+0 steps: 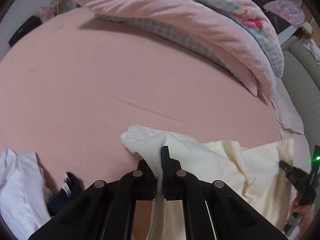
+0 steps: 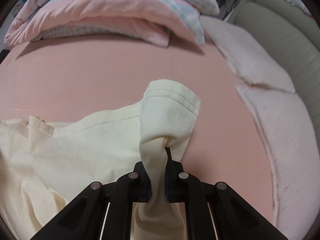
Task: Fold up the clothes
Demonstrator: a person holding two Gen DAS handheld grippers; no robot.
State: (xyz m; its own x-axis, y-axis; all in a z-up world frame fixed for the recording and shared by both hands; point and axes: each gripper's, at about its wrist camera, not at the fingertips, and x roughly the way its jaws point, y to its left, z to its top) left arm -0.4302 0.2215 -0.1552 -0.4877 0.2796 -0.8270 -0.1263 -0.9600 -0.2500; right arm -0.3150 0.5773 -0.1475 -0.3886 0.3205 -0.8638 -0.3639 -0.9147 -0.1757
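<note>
While a cream shirt [image 2: 84,140] lies spread across a pink bed [image 1: 100,80], both grippers pinch it. Jaws of the left gripper [image 1: 160,172] are clamped on a bunched fold of one sleeve; jaws of the right gripper [image 2: 158,172] are clamped on the other, hemmed sleeve. A folded pink quilt [image 1: 180,16] sits beyond, and white clothing [image 1: 18,180] lies at the left.

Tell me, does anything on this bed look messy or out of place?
Mostly laundry mid-fold. The cream shirt is bunched, pinched at one sleeve by the right tongs and at another part by the left tongs. A white garment and a dark sock lie crumpled beside it. Nothing looks damaged.
</note>
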